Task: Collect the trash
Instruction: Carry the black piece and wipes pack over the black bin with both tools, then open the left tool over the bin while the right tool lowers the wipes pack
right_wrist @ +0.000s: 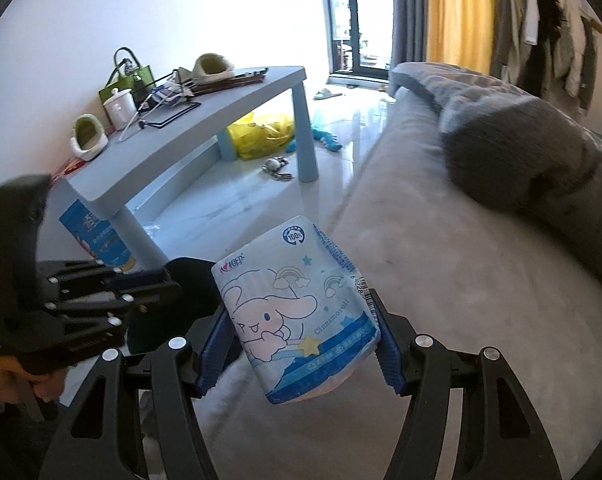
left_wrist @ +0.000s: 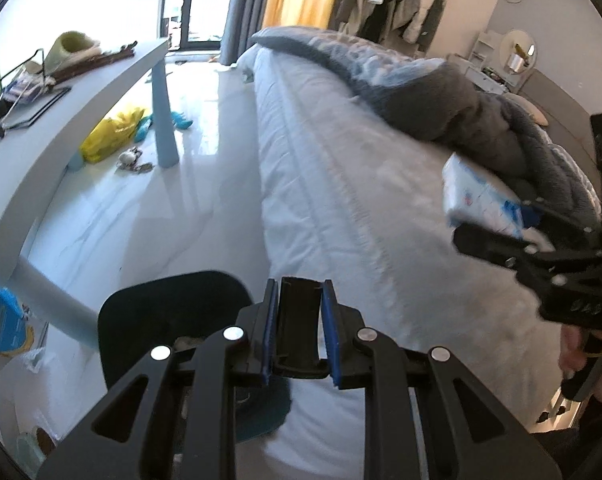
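Note:
My right gripper point(right_wrist: 301, 340) is shut on a blue and white cartoon tissue pack point(right_wrist: 297, 308), held in the air above the bed's near edge. The same pack point(left_wrist: 481, 196) shows in the left wrist view at the right, with the right gripper point(left_wrist: 497, 232) around it. My left gripper point(left_wrist: 300, 332) is shut on the black rim of a dark bin point(left_wrist: 300, 320), whose round opening point(left_wrist: 161, 312) lies just below it on the floor by the bed. In the right wrist view the left gripper point(right_wrist: 169, 284) is at the left, over the dark bin point(right_wrist: 193, 280).
A white bed point(left_wrist: 341, 200) with a grey blanket point(left_wrist: 441, 100) fills the right. A pale blue low table point(right_wrist: 205, 120) with slippers and bags stands at the left. A yellow bag point(right_wrist: 261, 136), small toys and a blue carton point(right_wrist: 97, 236) lie on the glossy floor.

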`<state>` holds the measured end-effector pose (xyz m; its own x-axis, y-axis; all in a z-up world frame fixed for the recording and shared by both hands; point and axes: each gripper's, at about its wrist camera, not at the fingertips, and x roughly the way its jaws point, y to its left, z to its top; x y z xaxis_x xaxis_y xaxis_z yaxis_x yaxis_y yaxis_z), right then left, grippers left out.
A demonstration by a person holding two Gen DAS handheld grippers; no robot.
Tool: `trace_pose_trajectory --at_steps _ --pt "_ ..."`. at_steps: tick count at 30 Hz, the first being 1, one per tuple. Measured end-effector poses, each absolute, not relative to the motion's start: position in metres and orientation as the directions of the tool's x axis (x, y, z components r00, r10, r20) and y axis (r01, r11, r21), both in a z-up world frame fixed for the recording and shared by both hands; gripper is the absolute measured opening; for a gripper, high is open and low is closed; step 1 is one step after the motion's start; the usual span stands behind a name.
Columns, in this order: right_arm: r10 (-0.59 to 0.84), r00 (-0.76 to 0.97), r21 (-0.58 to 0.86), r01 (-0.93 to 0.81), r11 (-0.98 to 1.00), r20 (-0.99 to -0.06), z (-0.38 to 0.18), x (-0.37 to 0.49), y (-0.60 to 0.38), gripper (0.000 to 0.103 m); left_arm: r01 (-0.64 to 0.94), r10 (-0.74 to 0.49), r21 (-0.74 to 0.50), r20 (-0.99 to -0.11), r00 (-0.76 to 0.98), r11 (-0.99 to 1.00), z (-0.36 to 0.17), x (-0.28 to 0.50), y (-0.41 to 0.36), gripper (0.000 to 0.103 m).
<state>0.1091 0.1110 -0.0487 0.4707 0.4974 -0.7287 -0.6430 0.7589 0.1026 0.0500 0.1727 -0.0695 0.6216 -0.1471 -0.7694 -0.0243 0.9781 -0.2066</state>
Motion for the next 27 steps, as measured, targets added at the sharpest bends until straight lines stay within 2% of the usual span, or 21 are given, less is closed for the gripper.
trace_pose_trajectory --at_steps 10,22,27 --pt "0.549 0.419 0.129 -0.699 0.704 -0.723 -0.048 0.100 0.163 0.064 -0.095 -0.104 -0.181 -0.838 0.536 0.979 -0.108 0.038 0.216 0.023" --pt "0.581 0.363 0.150 -0.743 0.652 -0.729 -0.056 0.093 0.218 0.064 -0.148 -0.116 -0.206 -0.880 0.461 0.967 -0.140 0.028 0.255 0.024" --pt "0.581 0.339 0.160 -0.750 0.642 -0.740 -0.064 0.092 0.237 0.064 -0.152 -0.119 -0.205 -0.890 0.440 0.967 -0.151 0.023 0.266 0.039"
